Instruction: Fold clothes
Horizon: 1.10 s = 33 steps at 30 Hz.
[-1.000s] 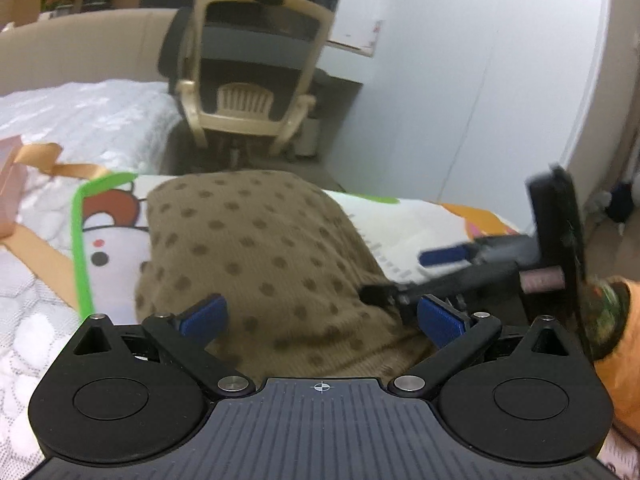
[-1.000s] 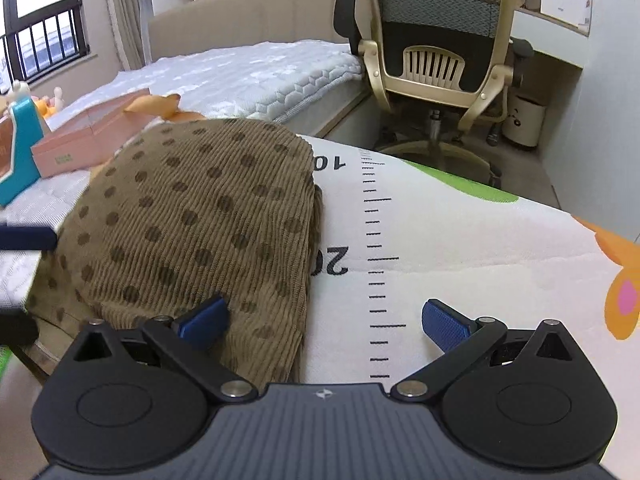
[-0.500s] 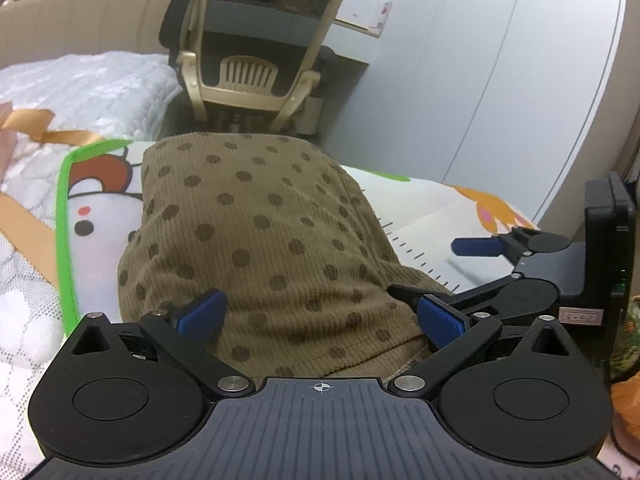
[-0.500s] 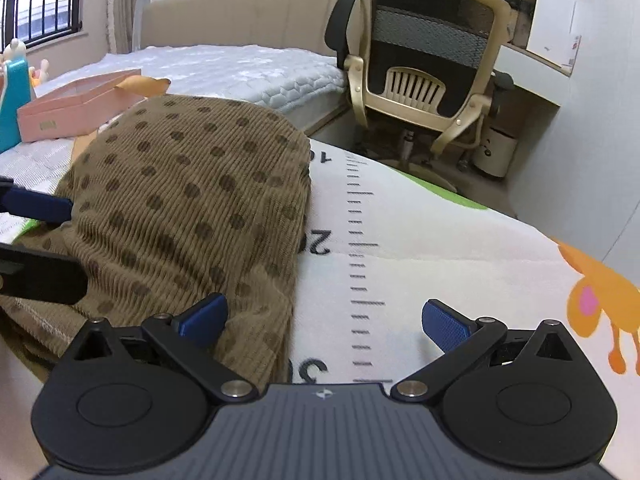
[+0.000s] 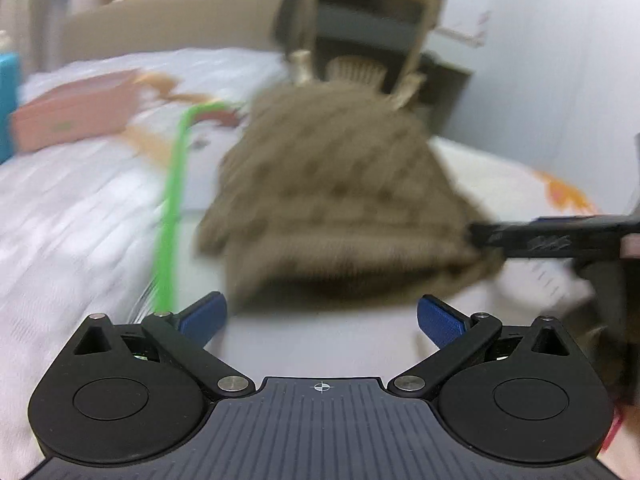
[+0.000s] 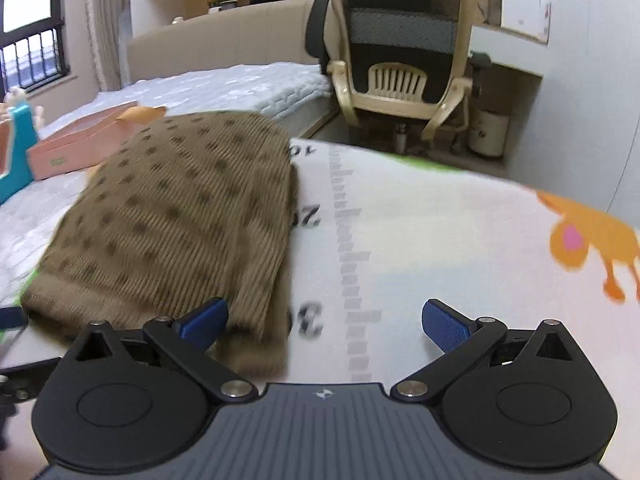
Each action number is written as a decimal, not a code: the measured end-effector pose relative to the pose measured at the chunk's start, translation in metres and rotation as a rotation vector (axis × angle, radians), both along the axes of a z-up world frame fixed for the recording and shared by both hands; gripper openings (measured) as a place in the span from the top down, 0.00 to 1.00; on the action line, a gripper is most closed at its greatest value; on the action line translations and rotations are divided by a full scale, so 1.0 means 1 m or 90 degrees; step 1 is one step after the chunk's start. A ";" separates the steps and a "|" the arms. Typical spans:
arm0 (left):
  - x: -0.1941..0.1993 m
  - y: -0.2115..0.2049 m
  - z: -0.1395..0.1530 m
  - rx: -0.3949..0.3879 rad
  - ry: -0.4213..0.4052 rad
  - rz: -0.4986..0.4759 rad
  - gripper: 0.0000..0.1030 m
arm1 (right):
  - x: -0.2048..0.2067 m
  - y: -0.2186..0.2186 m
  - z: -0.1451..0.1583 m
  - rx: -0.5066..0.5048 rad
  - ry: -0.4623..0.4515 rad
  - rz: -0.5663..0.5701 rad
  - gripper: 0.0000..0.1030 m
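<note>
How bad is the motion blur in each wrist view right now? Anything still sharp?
Left wrist view: heavy blur across the whole scene; the brown dotted garment, pink box and office chair are all smeared, only the left gripper is crisp. Right wrist view: milder; chair and bed sharp, the garment's near edge and the ruler marks on the mat streaked, the right gripper crisp.

garment (image 6: pixel 180 216) on mat (image 6: pixel 440 232) | box (image 6: pixel 80 148) left | chair (image 6: pixel 400 64) behind

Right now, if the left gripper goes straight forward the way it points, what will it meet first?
Probably the near edge of the brown dotted garment, straight ahead of the open left gripper. The picture is blurred, so depth is unclear; bare mat lies between them.
</note>
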<state>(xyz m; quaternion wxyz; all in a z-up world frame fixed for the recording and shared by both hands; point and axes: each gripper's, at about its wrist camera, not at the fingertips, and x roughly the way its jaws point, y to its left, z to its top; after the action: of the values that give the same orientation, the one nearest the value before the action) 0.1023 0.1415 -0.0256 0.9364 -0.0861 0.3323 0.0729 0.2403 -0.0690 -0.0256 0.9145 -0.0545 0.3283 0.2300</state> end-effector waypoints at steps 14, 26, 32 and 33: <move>-0.060 -0.033 0.001 0.069 0.031 0.027 0.00 | -0.105 -0.006 -0.005 -0.067 -0.040 0.082 0.00; -0.058 -0.035 0.001 0.071 0.032 0.032 0.00 | -0.101 -0.014 -0.009 -0.021 -0.003 0.070 0.00; -0.058 -0.034 0.001 0.073 0.034 0.032 0.00 | -0.103 -0.013 -0.009 -0.030 -0.007 0.070 0.00; -0.058 -0.034 0.001 0.075 0.034 0.033 0.00 | -0.104 -0.013 -0.009 -0.033 -0.009 0.070 0.00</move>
<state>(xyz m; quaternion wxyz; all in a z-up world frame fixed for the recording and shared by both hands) 0.0447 0.1074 -0.0244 0.9284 -0.0376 0.3502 0.1185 0.1362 -0.0819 -0.0346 0.9012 -0.0977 0.3241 0.2707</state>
